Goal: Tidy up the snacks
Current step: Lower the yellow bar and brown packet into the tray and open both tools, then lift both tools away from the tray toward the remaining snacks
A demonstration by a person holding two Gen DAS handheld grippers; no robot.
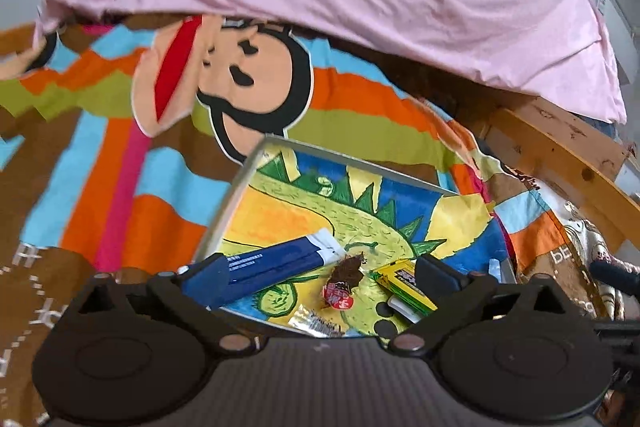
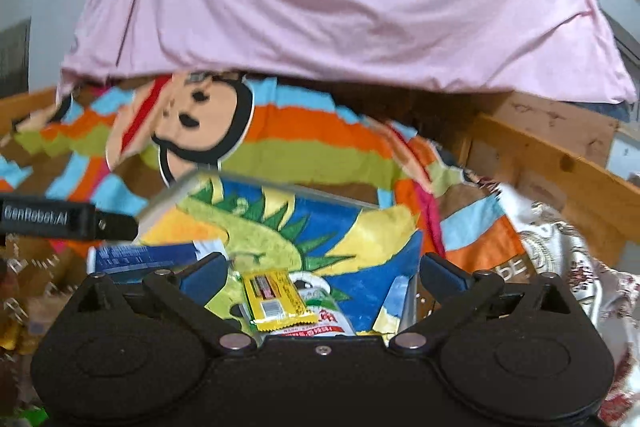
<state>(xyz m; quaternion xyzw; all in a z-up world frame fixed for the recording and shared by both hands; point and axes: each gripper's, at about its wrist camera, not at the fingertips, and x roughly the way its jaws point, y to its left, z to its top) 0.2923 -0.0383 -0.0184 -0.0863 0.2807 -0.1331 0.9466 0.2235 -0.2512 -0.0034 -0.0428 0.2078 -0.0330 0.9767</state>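
Your left gripper [image 1: 320,267] and right gripper [image 2: 322,269] both gaped empty over the dinosaur-print tray [image 1: 236,187]; a yellow foil snack packet [image 2: 276,301] lay between the right jaws.

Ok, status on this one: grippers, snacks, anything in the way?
Left gripper open, empty. Right gripper open, empty. Blue pack, candy, yellow pack in tray. Nothing blocking.

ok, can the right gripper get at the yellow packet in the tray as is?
Probably yes. The right gripper is open with the yellow packet lying on top between its fingers, over a white pouch. Nothing covers it; the tray wall is off to the side.
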